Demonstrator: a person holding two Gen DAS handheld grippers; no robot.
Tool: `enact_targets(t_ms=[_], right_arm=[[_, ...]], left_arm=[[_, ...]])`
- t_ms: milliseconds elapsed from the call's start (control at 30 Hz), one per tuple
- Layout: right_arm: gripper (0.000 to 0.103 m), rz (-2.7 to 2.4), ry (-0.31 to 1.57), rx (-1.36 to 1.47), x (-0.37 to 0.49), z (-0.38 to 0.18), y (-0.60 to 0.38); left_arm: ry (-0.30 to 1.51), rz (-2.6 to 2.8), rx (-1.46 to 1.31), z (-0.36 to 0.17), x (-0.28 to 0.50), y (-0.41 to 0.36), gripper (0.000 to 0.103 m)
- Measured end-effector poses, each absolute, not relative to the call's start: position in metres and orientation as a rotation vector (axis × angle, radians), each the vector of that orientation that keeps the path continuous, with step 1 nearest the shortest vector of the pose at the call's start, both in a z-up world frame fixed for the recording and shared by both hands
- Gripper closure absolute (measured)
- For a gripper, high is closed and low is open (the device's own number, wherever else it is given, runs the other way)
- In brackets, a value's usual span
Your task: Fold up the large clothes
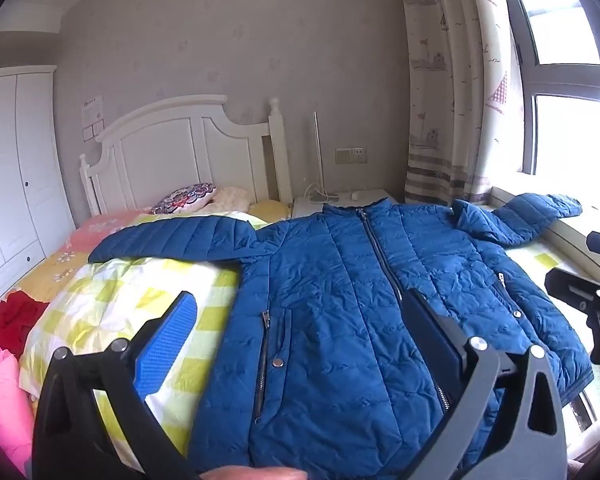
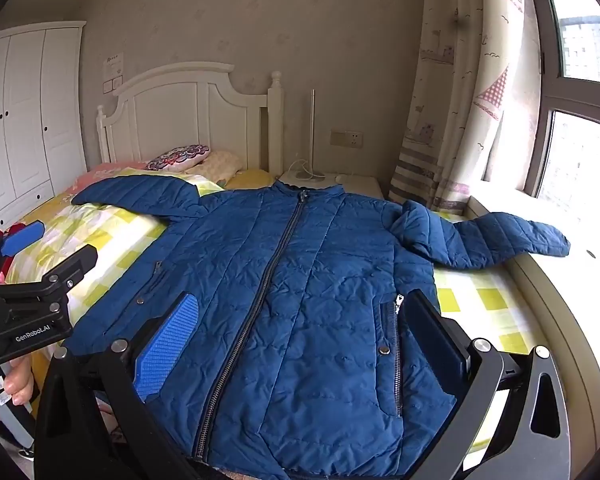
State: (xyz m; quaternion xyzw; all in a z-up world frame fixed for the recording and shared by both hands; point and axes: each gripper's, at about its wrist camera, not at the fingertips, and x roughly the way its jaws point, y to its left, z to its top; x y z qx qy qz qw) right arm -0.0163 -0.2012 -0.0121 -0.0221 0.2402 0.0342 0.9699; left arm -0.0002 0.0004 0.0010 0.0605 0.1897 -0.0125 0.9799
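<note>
left hand-held gripper [image 1: 300, 336] released | right hand-held gripper [image 2: 304, 334] released | jacket [image 2: 300, 272] hem cut off

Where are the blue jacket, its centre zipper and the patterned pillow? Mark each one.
blue jacket [image 2: 320, 280]: right wrist view, on the quilted front panel.
centre zipper [image 2: 276, 256]: right wrist view, mid-length of the zip.
patterned pillow [image 1: 184, 198]: left wrist view, on its top face.

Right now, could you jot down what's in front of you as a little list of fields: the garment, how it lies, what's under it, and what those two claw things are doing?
garment: blue quilted jacket, zipped up
lay: flat, front up, both sleeves spread out
surface: bed with yellow checked quilt
left gripper: open, above the jacket's hem, holding nothing
right gripper: open, above the hem, holding nothing
folding: not begun
</note>
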Motion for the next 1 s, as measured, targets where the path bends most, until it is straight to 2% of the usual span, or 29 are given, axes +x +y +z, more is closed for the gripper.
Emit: enact_targets(t_ms=[1000], right_arm=[[0.004, 0.1, 0.508, -0.025, -0.012, -0.02, -0.201]], left_arm=[[0.425, -0.021, 0.108, -0.018, 0.007, 0.007, 0.002]])
